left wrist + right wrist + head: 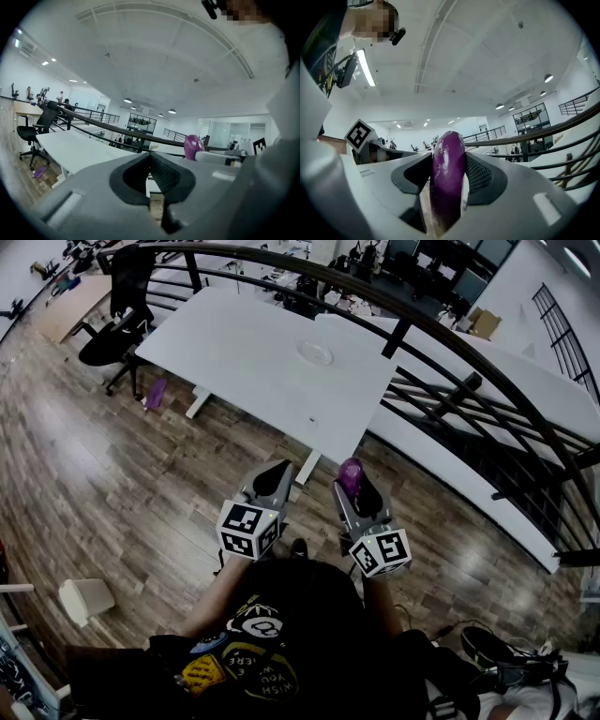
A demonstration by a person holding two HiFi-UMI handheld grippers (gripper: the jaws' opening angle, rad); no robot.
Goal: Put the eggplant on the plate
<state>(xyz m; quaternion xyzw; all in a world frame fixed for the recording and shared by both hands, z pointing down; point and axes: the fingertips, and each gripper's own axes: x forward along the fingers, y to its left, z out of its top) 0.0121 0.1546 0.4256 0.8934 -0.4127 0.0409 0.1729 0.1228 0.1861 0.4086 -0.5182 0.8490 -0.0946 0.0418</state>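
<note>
Seemingly a plate [315, 353] rests on table [234, 371]; right claw [362, 491] grips eggplant [449, 173].

Probably an open-plan office — long white desks [253, 362], a black swivel chair [111, 334], wood-plank floor [112, 484], black railing [410, 322].

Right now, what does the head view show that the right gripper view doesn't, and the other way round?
Head view only: the plate on the white table, the chair and the wood floor.
Right gripper view only: the ceiling lights, and both fingers pressing on the eggplant.
Both: the eggplant in the right gripper, the left gripper beside it, and the black railing.
</note>
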